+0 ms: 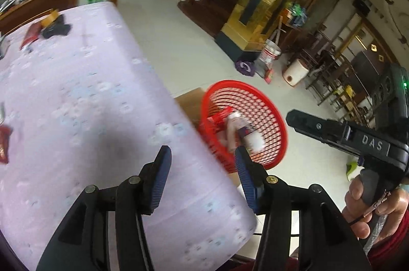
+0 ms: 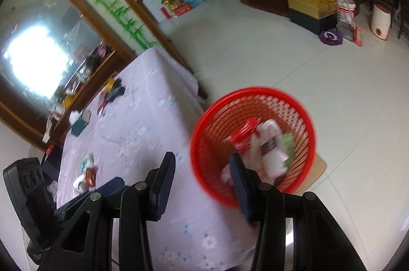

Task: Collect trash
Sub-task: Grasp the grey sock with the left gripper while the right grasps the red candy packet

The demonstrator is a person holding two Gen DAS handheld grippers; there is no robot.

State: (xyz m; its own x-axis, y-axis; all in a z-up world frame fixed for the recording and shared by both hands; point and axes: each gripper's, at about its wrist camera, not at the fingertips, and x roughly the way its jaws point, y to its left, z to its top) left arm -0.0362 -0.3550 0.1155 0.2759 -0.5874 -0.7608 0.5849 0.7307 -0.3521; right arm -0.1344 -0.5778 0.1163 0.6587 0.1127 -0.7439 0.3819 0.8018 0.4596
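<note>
A red mesh basket (image 1: 271, 117) (image 2: 209, 122) stands on a cardboard box beside the table and holds a white bottle (image 1: 251, 135) (image 2: 273, 148) and red wrappers (image 2: 242, 135). My left gripper (image 1: 202, 163) is open and empty over the table's near edge. My right gripper (image 2: 203, 168) is open and empty, above the table edge and the basket rim. The right gripper also shows in the left wrist view (image 1: 332, 132), held by a hand. Crumpled wrappers (image 2: 88, 175) lie on the lilac tablecloth (image 1: 89, 104) (image 2: 143, 122); a red wrapper (image 1: 3, 143) lies at its left edge.
A red packet (image 1: 30, 34), a dark cloth (image 1: 55, 29) and a tape roll (image 1: 49, 16) lie at the table's far end. A teal item (image 2: 78, 126) is on the table. A bucket (image 1: 268, 53), a purple mop head (image 1: 245, 67) and a gold pillar (image 1: 260, 2) stand on the tiled floor.
</note>
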